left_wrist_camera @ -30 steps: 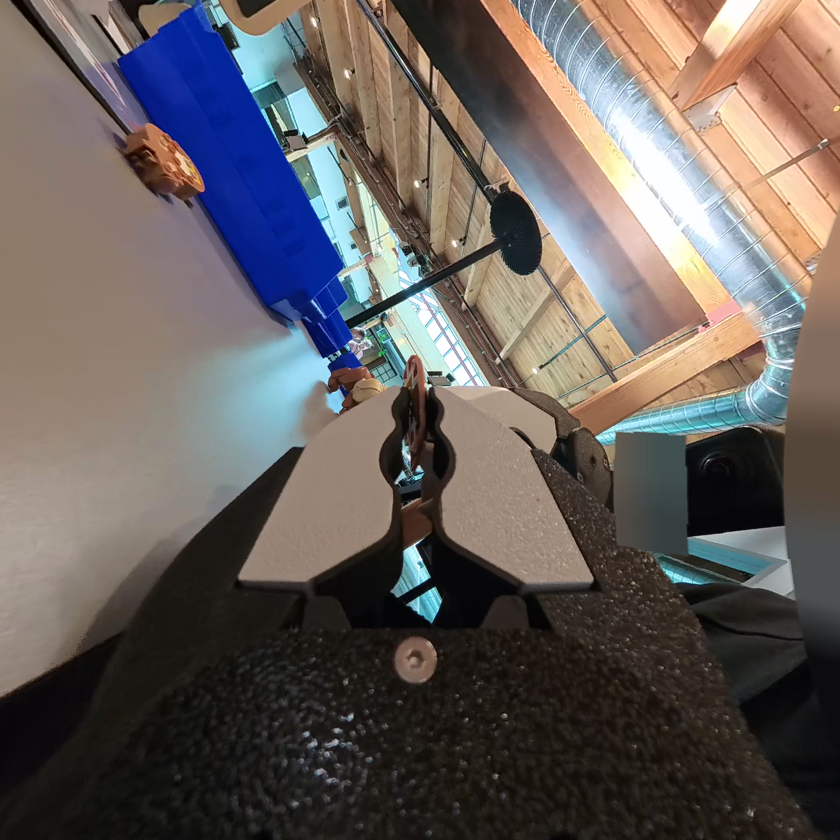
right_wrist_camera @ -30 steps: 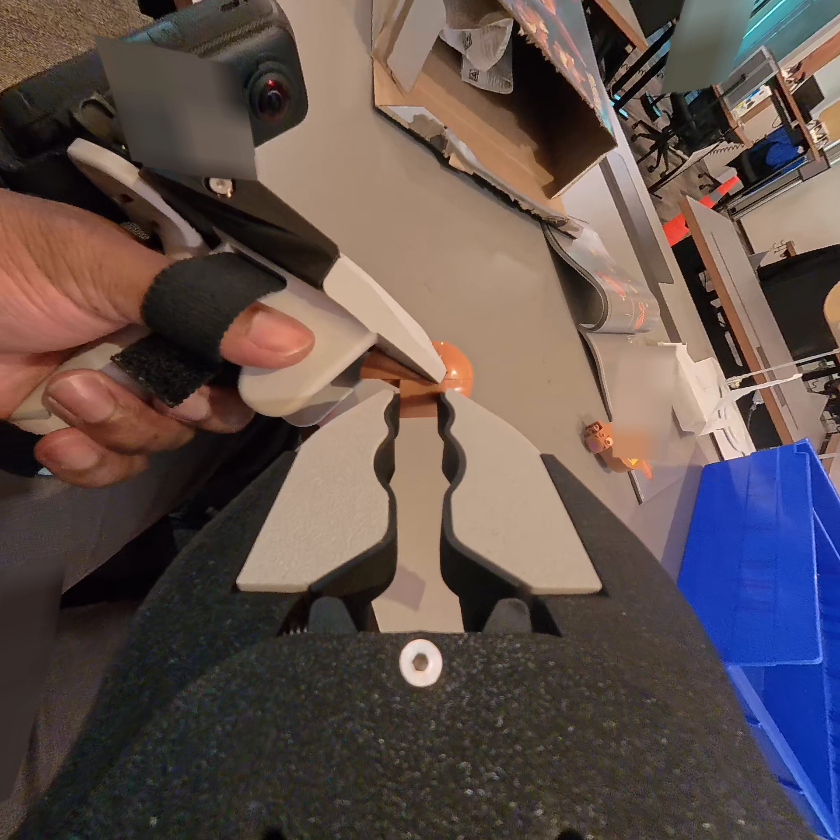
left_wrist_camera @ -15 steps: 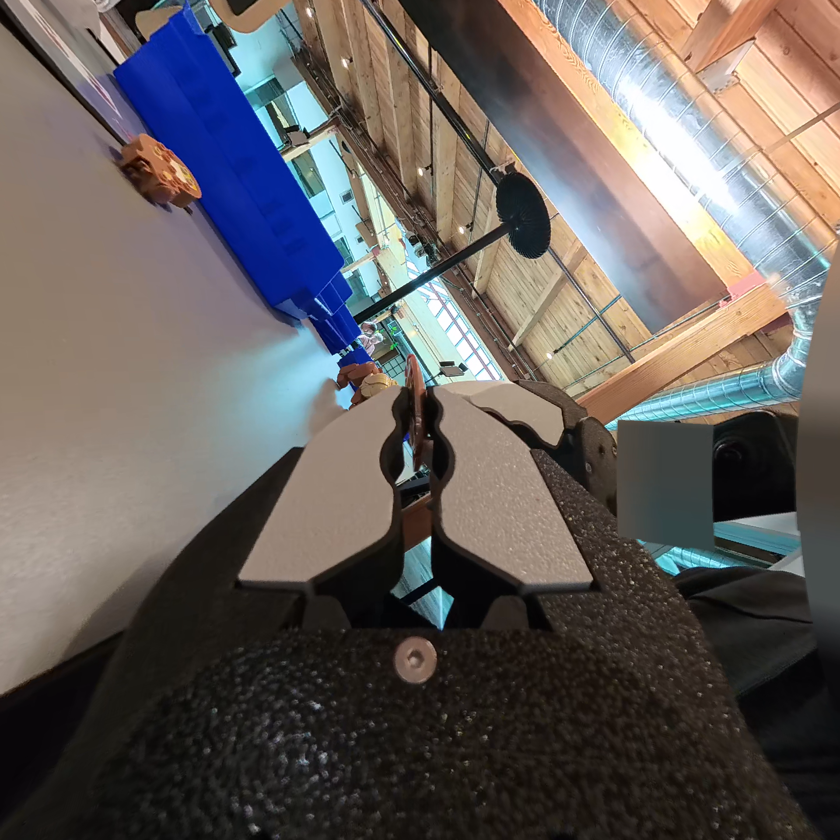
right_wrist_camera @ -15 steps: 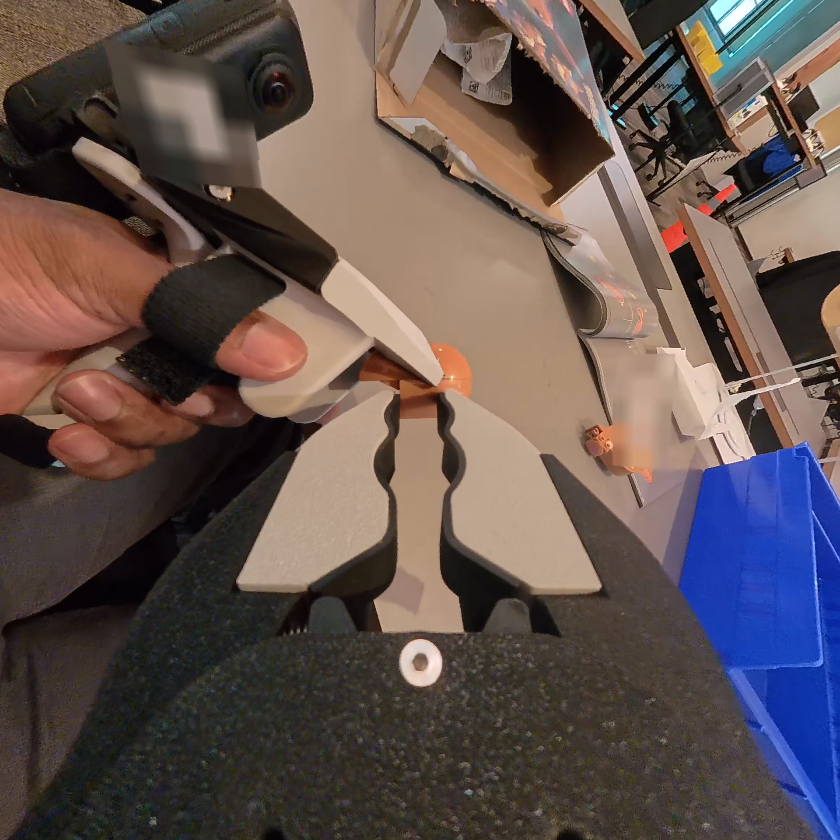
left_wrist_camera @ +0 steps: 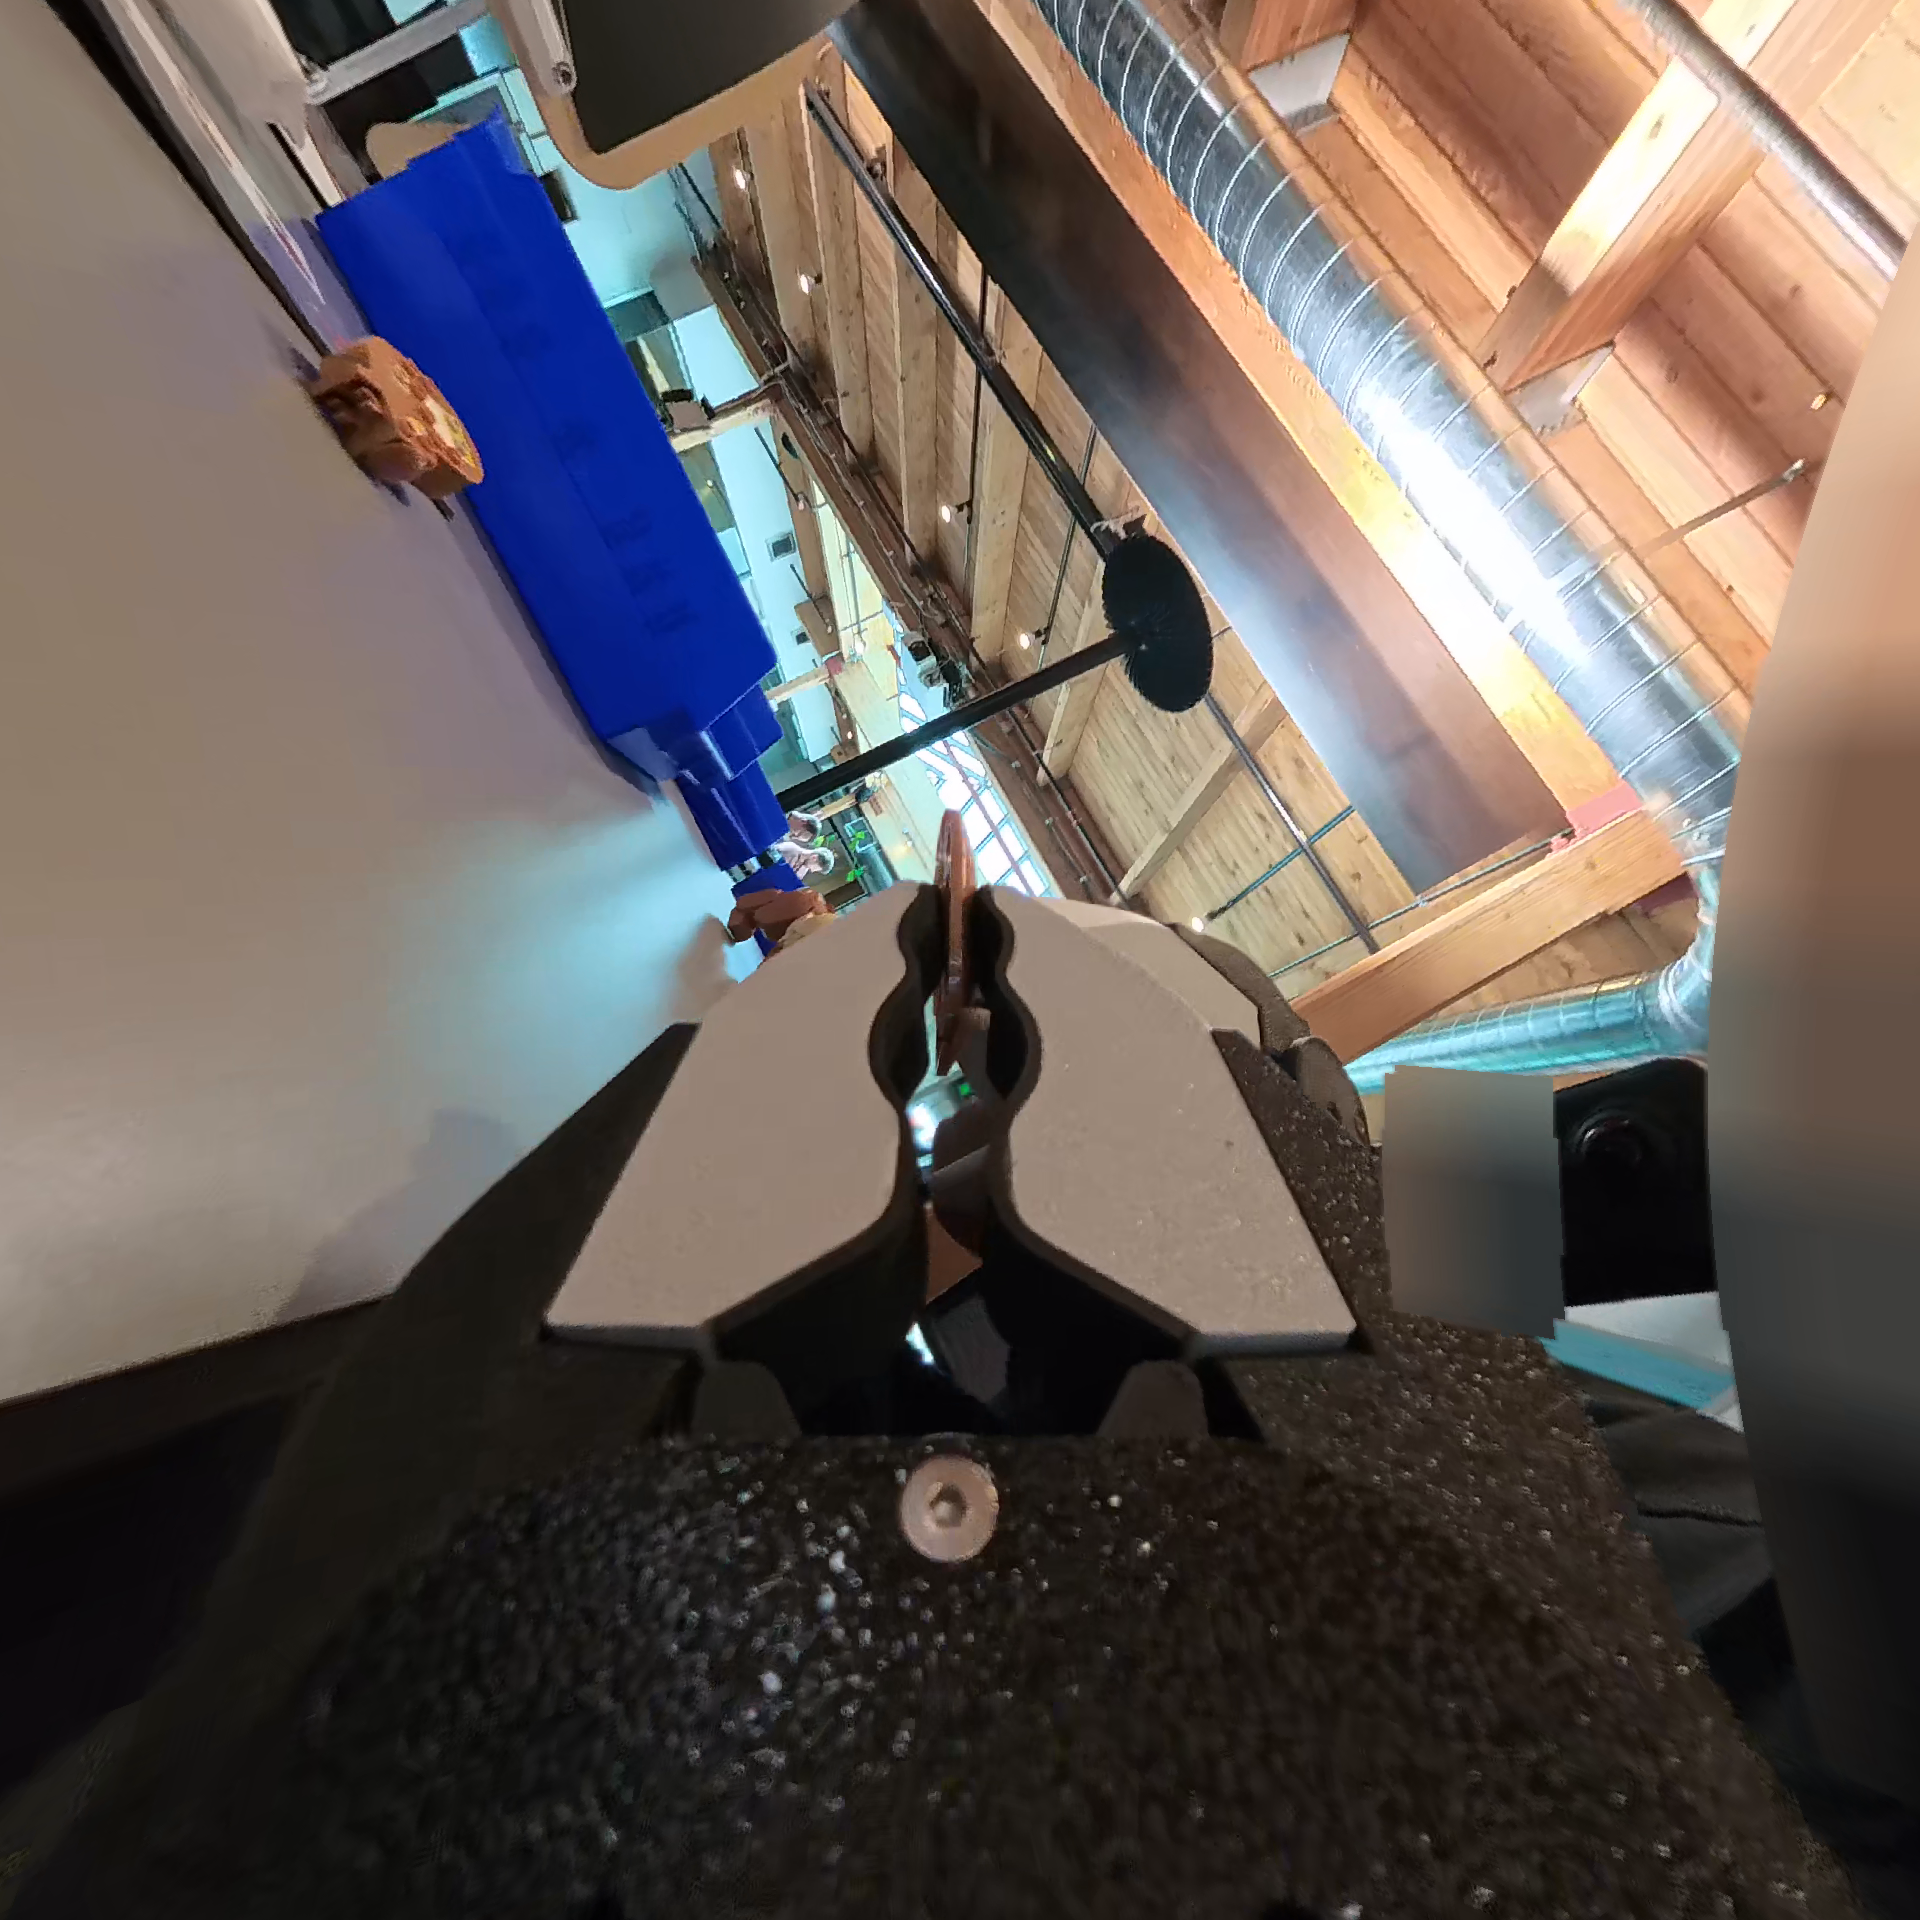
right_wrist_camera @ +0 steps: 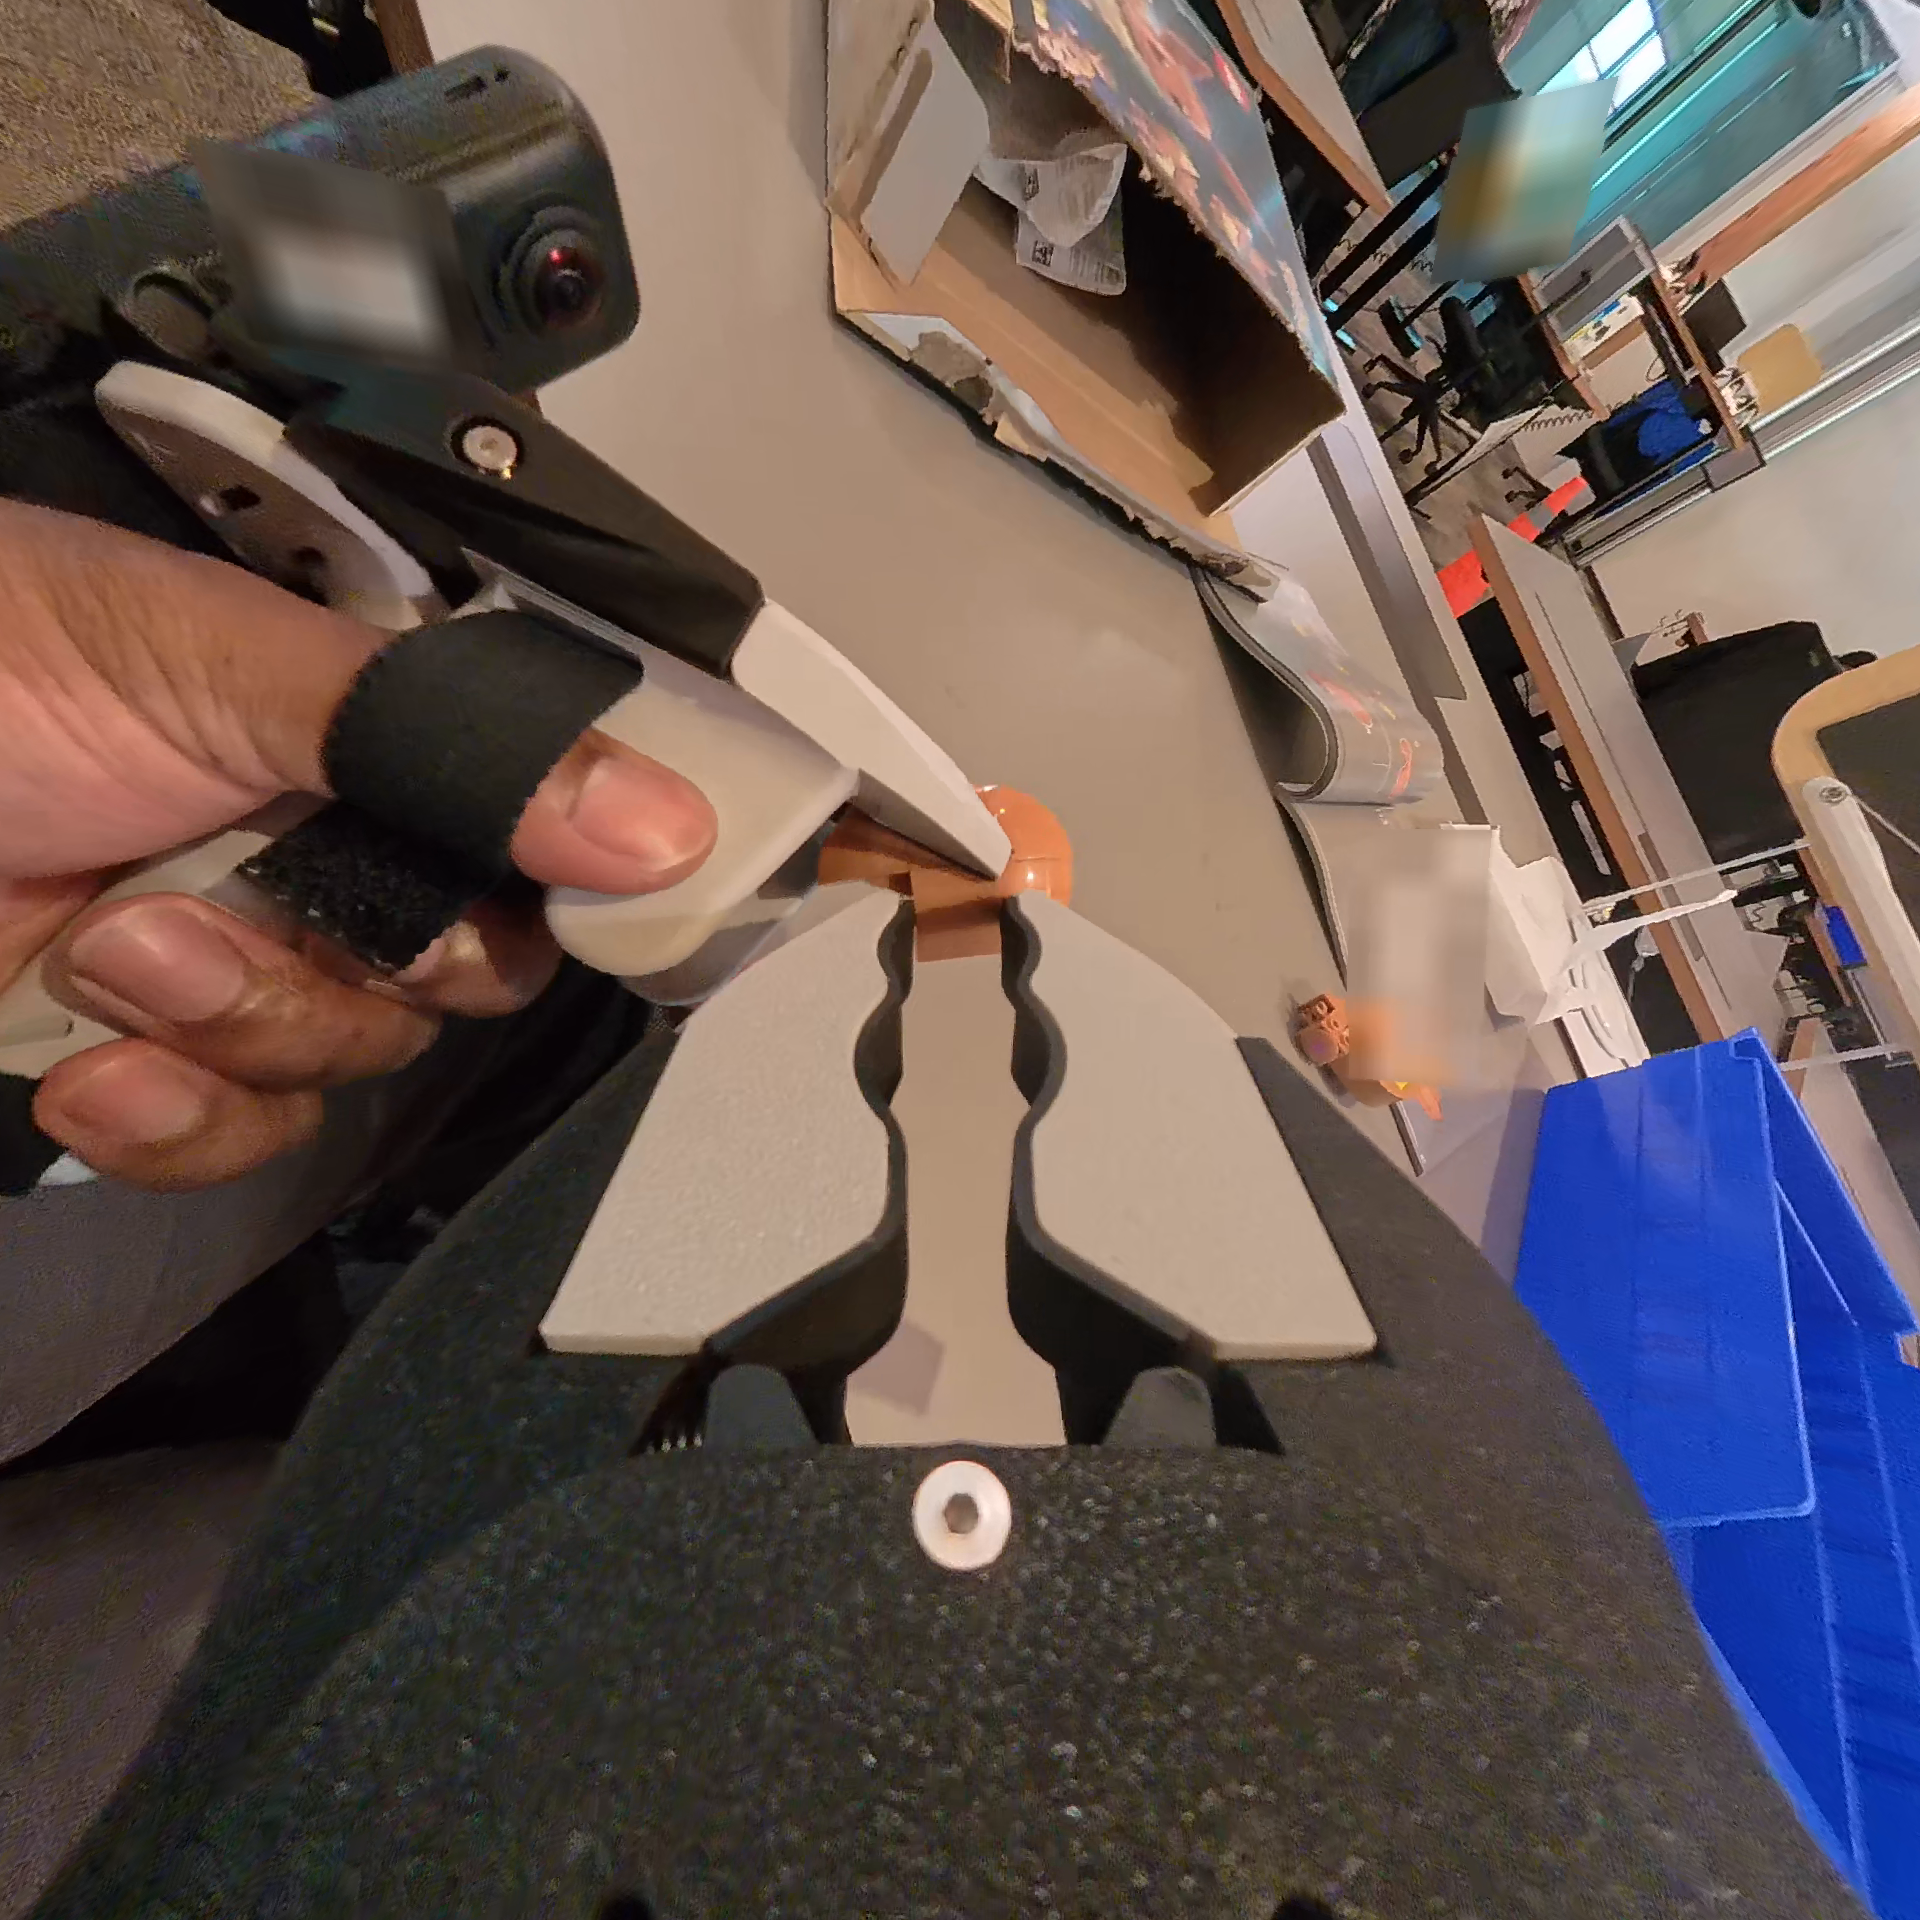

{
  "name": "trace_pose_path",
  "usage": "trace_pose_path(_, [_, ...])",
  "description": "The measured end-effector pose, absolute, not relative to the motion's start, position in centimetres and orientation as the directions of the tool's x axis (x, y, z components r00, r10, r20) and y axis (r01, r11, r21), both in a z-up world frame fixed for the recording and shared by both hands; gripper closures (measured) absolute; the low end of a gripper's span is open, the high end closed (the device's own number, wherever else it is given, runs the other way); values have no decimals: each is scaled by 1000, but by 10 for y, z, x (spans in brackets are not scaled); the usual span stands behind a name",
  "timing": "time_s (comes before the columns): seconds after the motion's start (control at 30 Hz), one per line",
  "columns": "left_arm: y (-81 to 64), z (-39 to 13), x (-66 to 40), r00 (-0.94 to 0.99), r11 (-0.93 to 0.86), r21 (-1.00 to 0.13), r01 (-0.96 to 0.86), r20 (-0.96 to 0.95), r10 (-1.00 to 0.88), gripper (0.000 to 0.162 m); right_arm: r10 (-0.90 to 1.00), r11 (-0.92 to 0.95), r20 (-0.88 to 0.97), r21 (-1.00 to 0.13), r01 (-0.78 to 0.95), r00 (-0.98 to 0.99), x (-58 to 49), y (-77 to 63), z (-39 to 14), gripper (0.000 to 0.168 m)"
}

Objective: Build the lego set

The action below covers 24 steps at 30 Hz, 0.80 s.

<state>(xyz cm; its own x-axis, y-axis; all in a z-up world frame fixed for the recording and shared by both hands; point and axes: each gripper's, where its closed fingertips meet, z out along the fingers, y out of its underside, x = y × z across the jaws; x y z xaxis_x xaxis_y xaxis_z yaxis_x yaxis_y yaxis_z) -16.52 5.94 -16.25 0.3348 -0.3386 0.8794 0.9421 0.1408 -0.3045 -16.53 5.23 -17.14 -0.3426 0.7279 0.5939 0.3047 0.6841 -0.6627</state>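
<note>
The grey table point(right_wrist_camera: 935, 499) is the largest thing and carries everything else. At its far side lies an open cardboard box point(right_wrist_camera: 1143, 343) with paper bags inside, and to the right of it a curled instruction booklet point(right_wrist_camera: 1351, 717). At the right edge of the table stands a blue bin point(right_wrist_camera: 1704, 1299). Near this bin, a small brown lego assembly point(right_wrist_camera: 1325, 1034) sits on the table, partly blurred.

The left gripper point(left_wrist_camera: 954, 914) is turned on its side, so its view shows the wooden ceiling with a metal duct. Its fingers point(left_wrist_camera: 790, 1122) are almost closed and pinch a thin round brown lego piece point(left_wrist_camera: 951, 862) at the tips. In the right wrist view a hand point(right_wrist_camera: 156, 790) holds this gripper from the left.

The right gripper point(right_wrist_camera: 956, 914) has its fingers point(right_wrist_camera: 1164, 1143) only a little apart, and between the tips they hold a brown lego brick point(right_wrist_camera: 954, 925). This brick touches the round brown piece, above the table.
</note>
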Motion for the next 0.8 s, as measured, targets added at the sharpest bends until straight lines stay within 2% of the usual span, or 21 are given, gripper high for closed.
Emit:
trace_pose_path(0.13, [59, -162, -166, 267, 139, -232, 963, 892, -364, 156, 742, 668, 581, -680, 303, -335, -166, 52, -170, 152])
trace_pose_path(0.37, [61, -164, -167, 208, 135, -169, 976, 901, -380, 157, 757, 651, 565, -692, 311, -329, -166, 55, -171, 152])
trace_pose_path(0.6, [61, -162, -169, 178, 141, -132, 981, 900, -397, 157, 773, 632, 546, -709, 314, -323, -166, 57, -170, 152])
trace_pose_path(0.8, [59, -158, -174, 186, 166, -126, 978, 889, -419, 157, 818, 561, 457, -766, 312, -349, -160, 56, -170, 145])
